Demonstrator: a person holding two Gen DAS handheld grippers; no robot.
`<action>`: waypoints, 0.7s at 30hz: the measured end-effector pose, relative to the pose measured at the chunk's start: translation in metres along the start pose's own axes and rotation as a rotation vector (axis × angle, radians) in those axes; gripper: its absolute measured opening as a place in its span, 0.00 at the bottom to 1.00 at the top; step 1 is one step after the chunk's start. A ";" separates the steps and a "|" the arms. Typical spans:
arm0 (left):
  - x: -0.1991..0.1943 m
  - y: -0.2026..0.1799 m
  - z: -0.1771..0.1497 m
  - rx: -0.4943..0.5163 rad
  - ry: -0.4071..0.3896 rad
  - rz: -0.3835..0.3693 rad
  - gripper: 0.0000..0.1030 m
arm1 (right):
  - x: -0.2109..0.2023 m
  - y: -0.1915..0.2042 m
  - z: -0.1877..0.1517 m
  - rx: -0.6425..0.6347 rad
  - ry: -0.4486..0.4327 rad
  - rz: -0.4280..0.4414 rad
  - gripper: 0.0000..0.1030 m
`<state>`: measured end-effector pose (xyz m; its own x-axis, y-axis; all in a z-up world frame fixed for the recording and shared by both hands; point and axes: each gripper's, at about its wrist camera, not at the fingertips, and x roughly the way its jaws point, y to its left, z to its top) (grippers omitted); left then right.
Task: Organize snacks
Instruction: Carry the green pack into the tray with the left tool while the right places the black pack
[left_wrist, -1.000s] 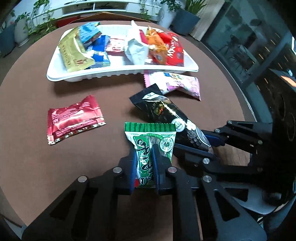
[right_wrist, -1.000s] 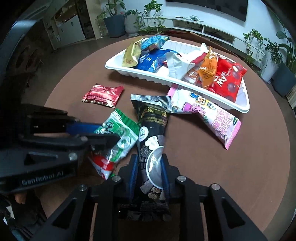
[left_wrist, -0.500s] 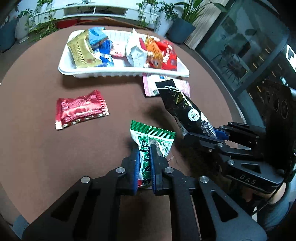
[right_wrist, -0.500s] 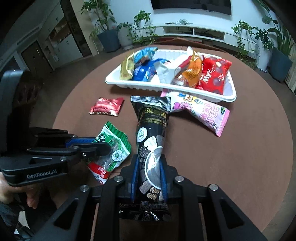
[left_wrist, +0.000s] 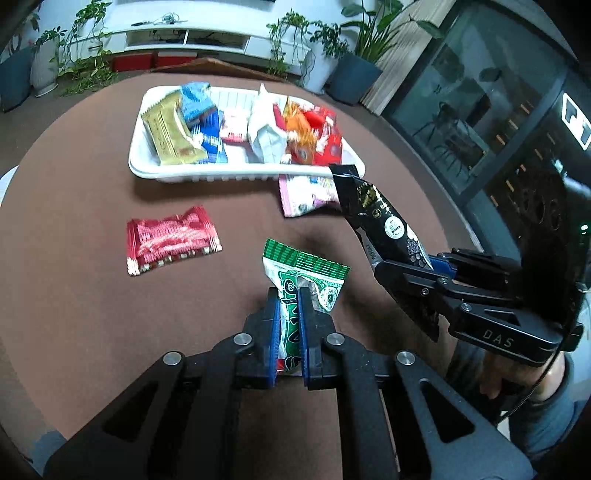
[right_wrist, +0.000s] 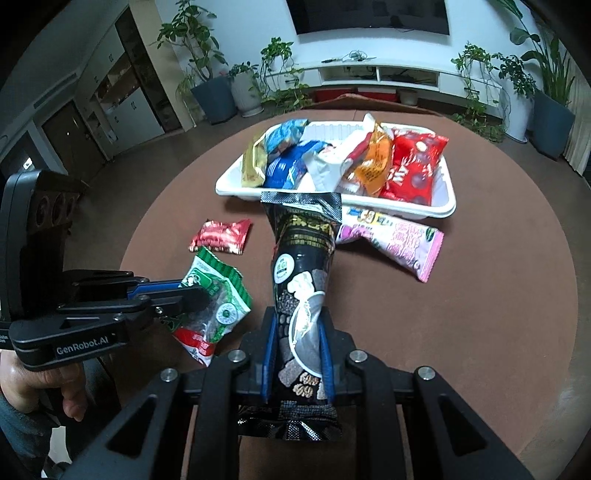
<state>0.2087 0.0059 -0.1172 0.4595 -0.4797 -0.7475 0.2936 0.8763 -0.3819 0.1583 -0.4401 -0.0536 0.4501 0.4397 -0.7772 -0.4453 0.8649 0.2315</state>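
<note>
**Two packets up, tray next**

My left gripper (left_wrist: 288, 325) has its jaws clamped on the green packet (left_wrist: 306, 280), my right gripper (right_wrist: 297, 354) on the black packet (right_wrist: 303, 258), both off the bench (left_wrist: 92, 288). Next, I reckon: carry them over the white tray (right_wrist: 448, 206) and let go.

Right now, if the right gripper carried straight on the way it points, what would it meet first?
The right gripper, shut on the black snack bag, points at the white tray; the bag's top edge would probably reach the near rim first, though depth is unclear.
</note>
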 end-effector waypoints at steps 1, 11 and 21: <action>-0.004 0.001 0.003 -0.001 -0.009 0.000 0.07 | -0.002 -0.002 0.002 0.005 -0.007 0.001 0.21; -0.051 0.018 0.063 -0.018 -0.148 -0.013 0.07 | -0.031 -0.033 0.039 0.074 -0.097 -0.005 0.21; -0.041 0.024 0.159 0.004 -0.196 0.020 0.07 | -0.024 -0.048 0.119 0.127 -0.148 0.042 0.21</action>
<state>0.3300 0.0393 -0.0092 0.6194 -0.4622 -0.6346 0.2861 0.8857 -0.3658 0.2608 -0.4634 0.0238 0.5460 0.4988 -0.6731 -0.3693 0.8645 0.3410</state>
